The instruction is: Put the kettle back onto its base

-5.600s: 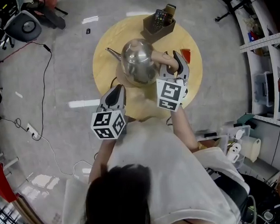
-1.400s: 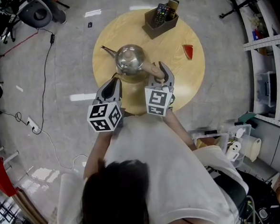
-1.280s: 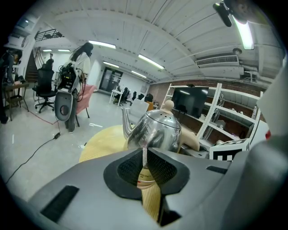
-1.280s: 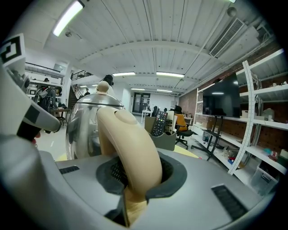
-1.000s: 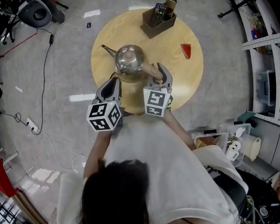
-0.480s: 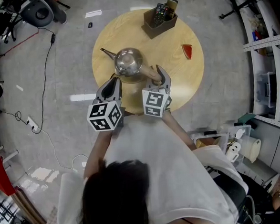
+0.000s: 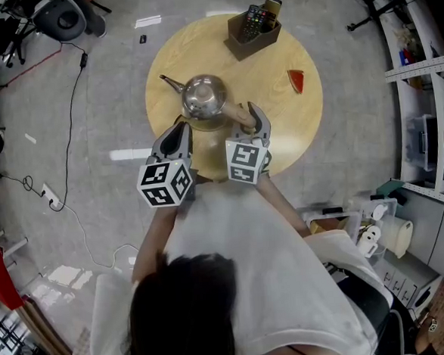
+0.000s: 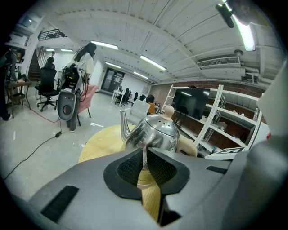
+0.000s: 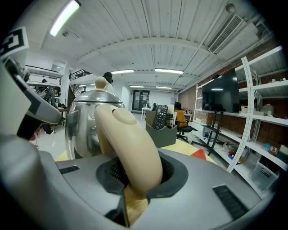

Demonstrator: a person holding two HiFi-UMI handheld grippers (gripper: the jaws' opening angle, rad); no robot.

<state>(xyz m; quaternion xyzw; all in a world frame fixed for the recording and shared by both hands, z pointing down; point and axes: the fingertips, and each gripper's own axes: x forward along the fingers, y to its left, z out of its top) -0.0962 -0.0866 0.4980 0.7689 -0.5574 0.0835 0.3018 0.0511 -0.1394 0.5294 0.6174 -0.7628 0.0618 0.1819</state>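
Kettle spout points upper-left; right tongs grasp its handle, left tongs clenched

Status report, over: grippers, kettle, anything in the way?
Left gripper shut, empty. Right gripper shut on kettle handle. Kettle upright, looks seated on base. Nothing blocking; remote holder on far side of table.
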